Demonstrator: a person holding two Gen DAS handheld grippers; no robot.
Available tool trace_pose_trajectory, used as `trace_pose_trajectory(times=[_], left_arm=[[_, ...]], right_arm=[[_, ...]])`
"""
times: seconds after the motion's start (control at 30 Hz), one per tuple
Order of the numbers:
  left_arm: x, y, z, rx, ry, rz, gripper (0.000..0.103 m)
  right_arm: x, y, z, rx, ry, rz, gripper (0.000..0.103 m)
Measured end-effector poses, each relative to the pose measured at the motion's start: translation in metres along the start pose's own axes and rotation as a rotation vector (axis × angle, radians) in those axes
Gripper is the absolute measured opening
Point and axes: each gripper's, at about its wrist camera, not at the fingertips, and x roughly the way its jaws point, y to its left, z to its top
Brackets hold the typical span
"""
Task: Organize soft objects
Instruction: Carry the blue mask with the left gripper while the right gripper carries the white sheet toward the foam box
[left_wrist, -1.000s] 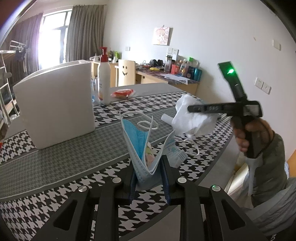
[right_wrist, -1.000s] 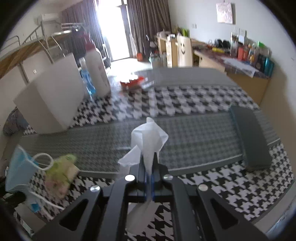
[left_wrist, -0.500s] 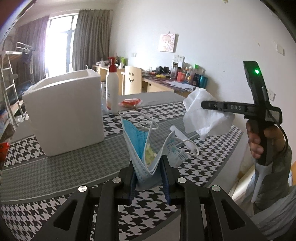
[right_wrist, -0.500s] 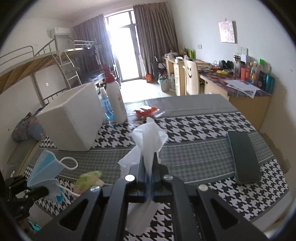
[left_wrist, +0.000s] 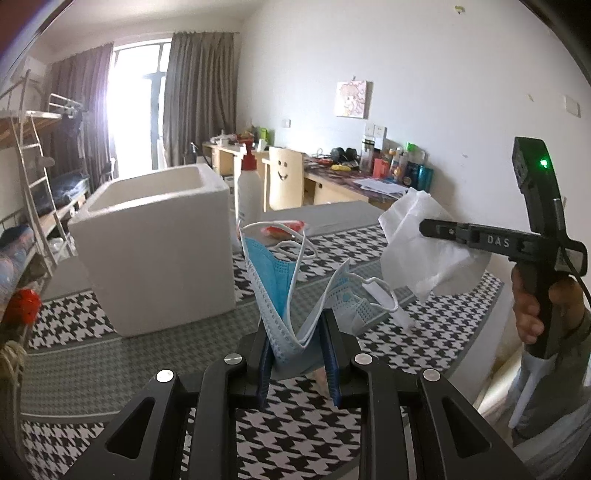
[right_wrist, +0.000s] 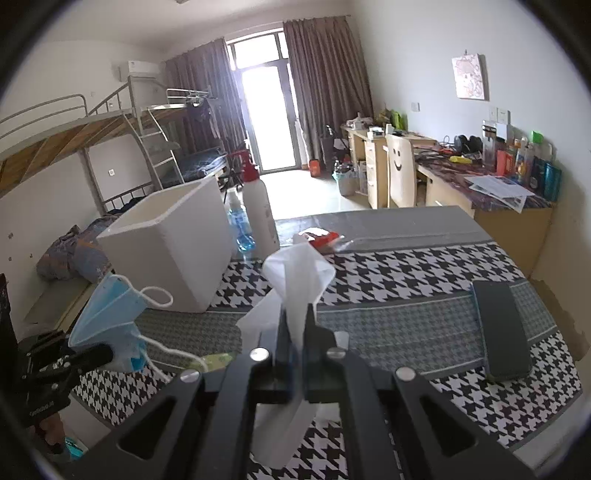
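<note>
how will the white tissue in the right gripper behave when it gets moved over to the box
Probably floppy: the white tissue droops either side of the right gripper. Likely very light, so it may flutter. It could tear if snagged.

The matt black, two-fingered left gripper (left_wrist: 297, 341) is built of angular plastic arms, with round silver screw heads set along them and blue pads lining the fingers. The matching black right gripper (right_wrist: 295, 328) carries white lettering "DAS" on its side bar, a green light on its upright block and a black cable. A grey sleeve (left_wrist: 561, 373) is worn.
</note>
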Motion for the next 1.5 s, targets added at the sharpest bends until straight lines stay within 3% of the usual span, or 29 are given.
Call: trace_pose_trajectory(times=[1.5], left_arm=[[-0.022,0.048,0.078,-0.066,-0.187,0.179,0.025]], right_arm=[[-0.004,0.049,0.048,-0.112,-0.151,0.081,0.006]])
